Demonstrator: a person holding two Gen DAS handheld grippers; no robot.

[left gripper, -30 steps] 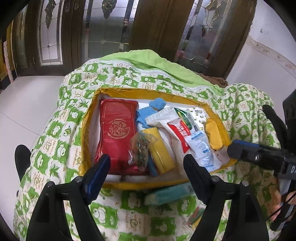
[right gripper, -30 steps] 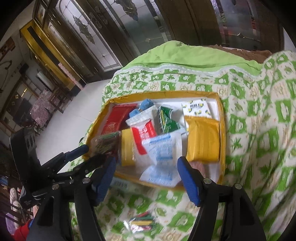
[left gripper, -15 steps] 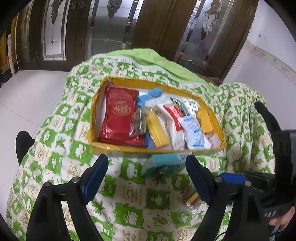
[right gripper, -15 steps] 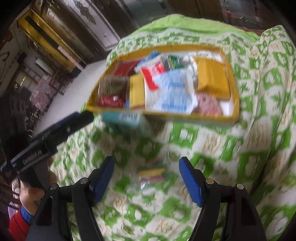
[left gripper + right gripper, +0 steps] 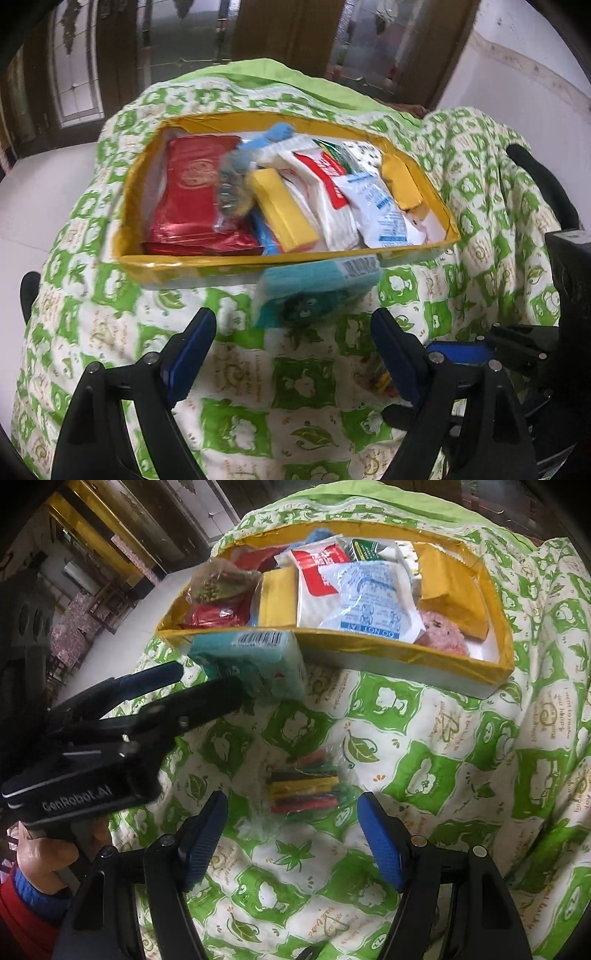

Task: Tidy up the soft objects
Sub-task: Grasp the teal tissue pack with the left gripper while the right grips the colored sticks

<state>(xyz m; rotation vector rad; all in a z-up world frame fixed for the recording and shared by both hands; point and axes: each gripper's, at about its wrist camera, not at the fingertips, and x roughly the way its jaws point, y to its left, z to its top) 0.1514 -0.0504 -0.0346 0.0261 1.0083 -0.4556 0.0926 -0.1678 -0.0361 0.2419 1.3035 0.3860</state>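
Observation:
A yellow-rimmed box (image 5: 207, 271) (image 5: 424, 653) full of soft packets sits on a green-and-white quilt. A teal tissue pack (image 5: 314, 291) (image 5: 251, 653) leans against the box's near wall. A clear bag of coloured sticks (image 5: 306, 786) lies on the quilt in front. My left gripper (image 5: 291, 354) is open, just short of the teal pack; it also shows in the right wrist view (image 5: 192, 686). My right gripper (image 5: 291, 834) is open and empty, with the stick bag between and just beyond its fingertips.
Inside the box lie a red foil pack (image 5: 192, 195), a yellow pack (image 5: 284, 210), white sachets (image 5: 376, 206) and a mustard pouch (image 5: 447, 587). The quilt (image 5: 110, 332) drapes over a rounded mound. Dark wooden glass doors (image 5: 177, 48) stand behind.
Both grippers have pulled back from the box and dropped toward the quilt. The teal pack and the stick bag now sit closer to the fingertips. Both stay open.

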